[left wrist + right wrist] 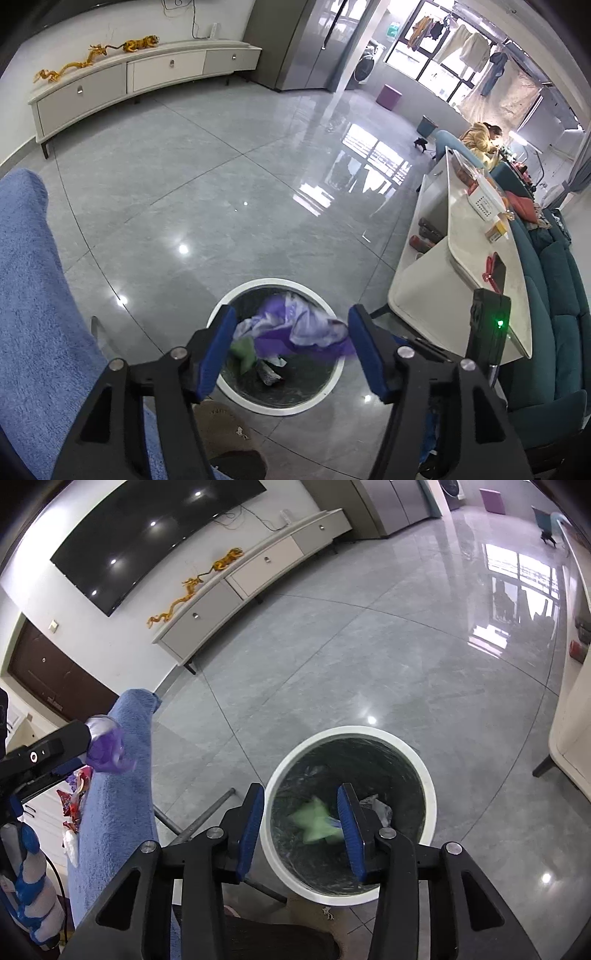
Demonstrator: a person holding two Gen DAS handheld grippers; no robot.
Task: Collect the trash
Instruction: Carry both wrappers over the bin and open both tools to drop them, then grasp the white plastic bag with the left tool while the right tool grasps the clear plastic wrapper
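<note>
Blue fingers (218,354) of left gripper (291,350) parted around purple wrapper (303,326) over white bin (236,395), right gripper (301,830) half open, empty above green scrap (314,821) inside bin; risks wrapper snagging on rim, spilling onto floor.

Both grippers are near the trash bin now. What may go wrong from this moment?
1. The purple wrapper sits between the left gripper's fingers. In the right wrist view it hangs beside the blue towel, well to the side of the bin, so it may land on the floor.
2. The thin wrapper touches one pad and may cling instead of dropping.
</note>
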